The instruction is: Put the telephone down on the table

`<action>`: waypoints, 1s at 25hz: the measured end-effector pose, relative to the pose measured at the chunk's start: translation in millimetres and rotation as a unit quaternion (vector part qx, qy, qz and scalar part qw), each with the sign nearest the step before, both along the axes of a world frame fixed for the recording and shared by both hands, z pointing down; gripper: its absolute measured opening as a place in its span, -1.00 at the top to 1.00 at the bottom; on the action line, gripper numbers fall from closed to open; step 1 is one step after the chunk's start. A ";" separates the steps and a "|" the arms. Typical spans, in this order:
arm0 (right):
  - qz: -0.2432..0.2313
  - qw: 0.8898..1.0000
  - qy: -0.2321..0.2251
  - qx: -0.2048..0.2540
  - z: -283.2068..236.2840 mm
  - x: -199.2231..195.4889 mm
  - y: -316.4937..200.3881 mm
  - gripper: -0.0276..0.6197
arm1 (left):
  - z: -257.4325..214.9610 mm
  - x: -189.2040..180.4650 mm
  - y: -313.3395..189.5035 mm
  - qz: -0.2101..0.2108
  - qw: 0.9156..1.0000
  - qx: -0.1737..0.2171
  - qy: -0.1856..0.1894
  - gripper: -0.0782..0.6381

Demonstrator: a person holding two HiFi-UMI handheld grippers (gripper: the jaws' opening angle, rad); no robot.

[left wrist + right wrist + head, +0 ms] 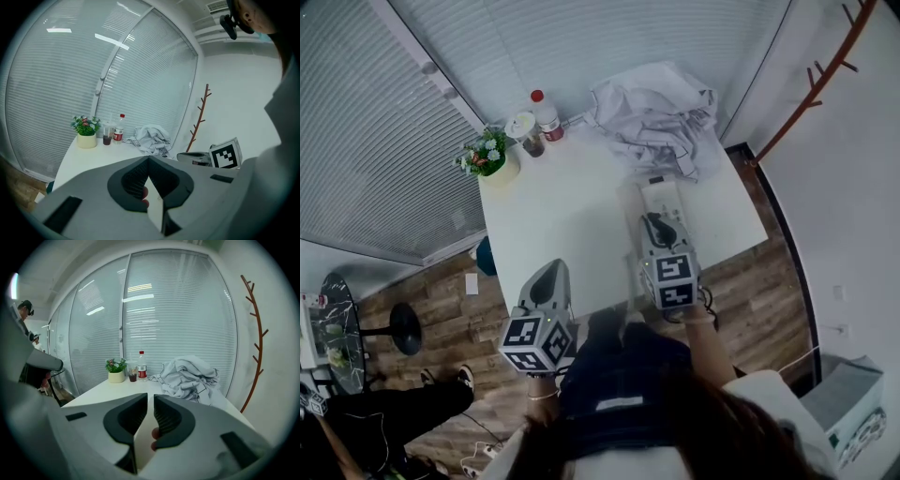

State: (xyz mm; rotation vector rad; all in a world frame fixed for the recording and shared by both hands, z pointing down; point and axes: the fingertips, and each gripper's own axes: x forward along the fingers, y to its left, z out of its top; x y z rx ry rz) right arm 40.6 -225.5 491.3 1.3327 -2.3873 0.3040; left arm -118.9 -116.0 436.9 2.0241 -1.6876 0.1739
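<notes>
The white telephone (662, 199) lies on the white table (562, 216), toward its right side. My right gripper (655, 227) sits over the telephone's near end. In the right gripper view its jaws (150, 397) stand a narrow gap apart, with only white surface showing between them. I cannot tell whether the jaws touch the telephone. My left gripper (549, 279) hovers at the table's front edge, left of the right one. In the left gripper view its tips (148, 159) meet, with nothing in them.
A crumpled white cloth (661, 117) fills the table's far right. A flower pot (492, 161), a cup (525, 131) and a bottle (547, 114) stand at the far left corner. A branch-shaped coat rack (825, 75) is at the right, and a person's legs (394, 408) at the lower left.
</notes>
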 end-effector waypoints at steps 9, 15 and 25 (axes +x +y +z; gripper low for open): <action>0.004 1.000 0.009 -0.026 14.2 -10.3 -4.4 0.55 | 6.0 -10.0 -15.9 0.023 1.000 -0.007 0.003 0.78; 0.008 0.999 0.015 -0.049 29.3 -11.5 -5.4 0.41 | 10.8 -12.7 -22.4 0.036 0.999 -0.014 0.006 0.78; 0.014 0.996 0.036 -0.080 48.2 -13.3 -5.7 0.25 | 19.7 -19.7 -30.2 0.048 0.998 -0.026 0.009 0.78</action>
